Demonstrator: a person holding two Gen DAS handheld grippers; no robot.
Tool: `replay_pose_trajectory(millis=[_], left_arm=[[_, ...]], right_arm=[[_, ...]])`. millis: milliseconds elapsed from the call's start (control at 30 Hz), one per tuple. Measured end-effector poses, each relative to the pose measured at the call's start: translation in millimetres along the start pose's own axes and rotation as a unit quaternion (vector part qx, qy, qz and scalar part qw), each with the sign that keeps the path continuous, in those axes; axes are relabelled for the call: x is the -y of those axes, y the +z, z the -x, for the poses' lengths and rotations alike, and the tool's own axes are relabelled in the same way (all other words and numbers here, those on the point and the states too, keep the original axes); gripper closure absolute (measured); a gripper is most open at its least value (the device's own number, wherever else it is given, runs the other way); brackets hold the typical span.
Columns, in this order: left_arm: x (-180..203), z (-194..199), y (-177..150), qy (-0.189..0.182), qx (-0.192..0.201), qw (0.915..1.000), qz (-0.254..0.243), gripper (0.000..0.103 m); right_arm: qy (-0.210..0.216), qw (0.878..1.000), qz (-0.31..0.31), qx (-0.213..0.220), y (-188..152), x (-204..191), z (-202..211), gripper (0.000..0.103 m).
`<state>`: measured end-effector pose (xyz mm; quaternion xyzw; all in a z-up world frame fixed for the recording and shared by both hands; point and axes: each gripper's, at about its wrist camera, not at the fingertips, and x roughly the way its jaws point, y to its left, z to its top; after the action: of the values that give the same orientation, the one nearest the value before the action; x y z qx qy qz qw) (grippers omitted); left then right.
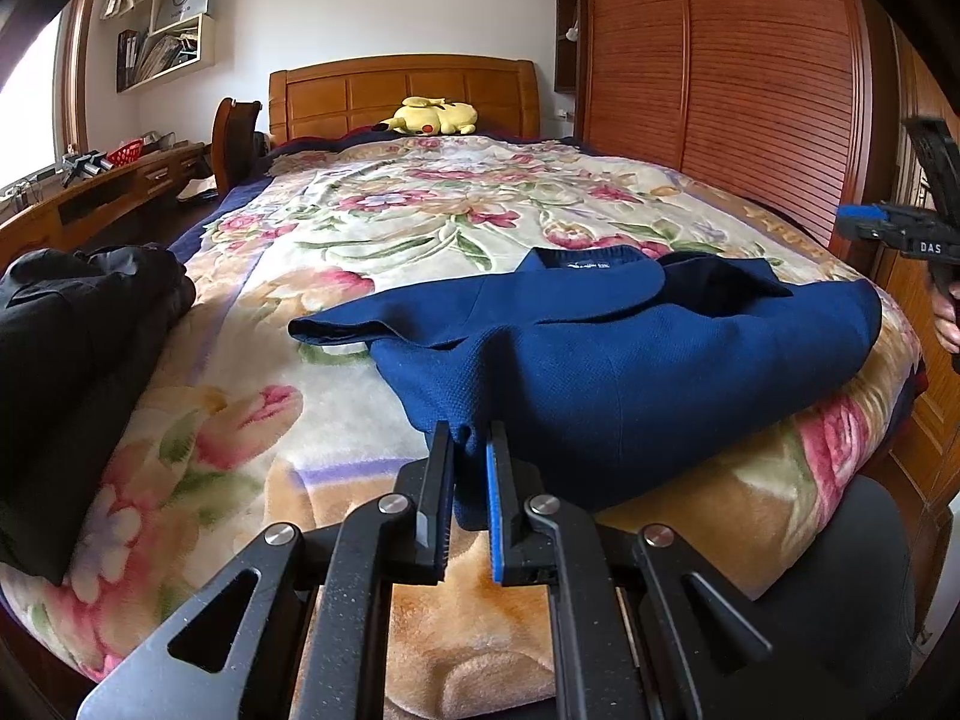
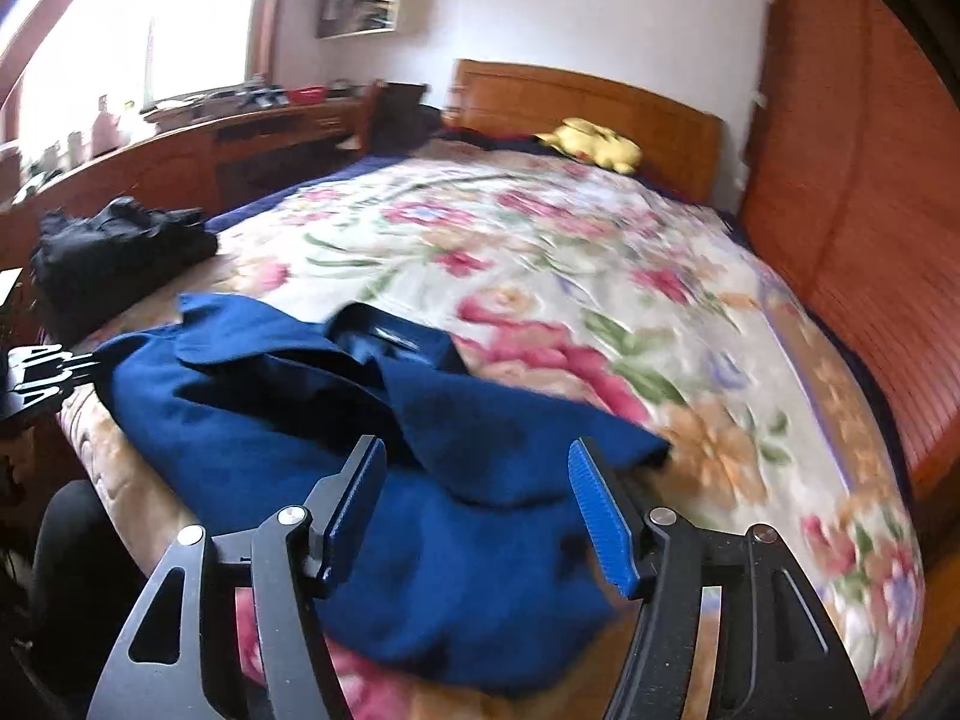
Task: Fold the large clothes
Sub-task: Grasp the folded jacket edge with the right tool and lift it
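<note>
A navy blue garment (image 1: 630, 354) lies partly folded on the floral blanket (image 1: 384, 216) at the foot of the bed, collar label facing up. My left gripper (image 1: 471, 438) is shut on the garment's near hem, a pinch of blue cloth bunched between its fingers. In the right wrist view the same garment (image 2: 372, 456) spreads below my right gripper (image 2: 477, 456), which hangs open above it with nothing between its pads; a sleeve lies folded across the body. The right gripper also shows at the right edge of the left wrist view (image 1: 864, 228), held by a hand.
A pile of black clothing (image 1: 78, 324) sits at the bed's left edge. A yellow plush toy (image 1: 435, 117) rests by the wooden headboard (image 1: 402, 90). A slatted wooden wardrobe (image 1: 720, 90) runs along the right, a desk (image 1: 120, 186) along the left.
</note>
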<state>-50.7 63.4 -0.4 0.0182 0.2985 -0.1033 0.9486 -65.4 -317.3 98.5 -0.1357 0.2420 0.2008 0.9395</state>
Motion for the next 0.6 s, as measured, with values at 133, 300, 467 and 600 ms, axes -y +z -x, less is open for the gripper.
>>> replay_pose_trajectory(millis=[133, 300, 467, 600], left_arm=[[-0.3, 0.3, -0.2, -0.002, -0.002, 1.0000, 0.000, 0.093], [-0.7, 0.2, -0.6, -0.003, -0.006, 1.0000, -0.003, 0.093], [-0.5, -1.3, -1.4, -0.007, -0.010, 0.9999, -0.008, 0.093], [-2.8, -2.5, -1.3, -0.014, -0.012, 0.9998, -0.007, 0.093]], right_arm=[[0.068, 0.997, 0.029, -0.012, 21.6, -38.4, -32.7, 0.038], [0.119, 0.989, 0.068, -0.058, 39.9, -79.2, -88.0, 0.038], [0.132, 0.976, 0.113, -0.134, 47.1, -91.5, -140.6, 0.042], [0.106, 0.967, 0.174, -0.153, 58.3, -103.1, -163.5, 0.100]])
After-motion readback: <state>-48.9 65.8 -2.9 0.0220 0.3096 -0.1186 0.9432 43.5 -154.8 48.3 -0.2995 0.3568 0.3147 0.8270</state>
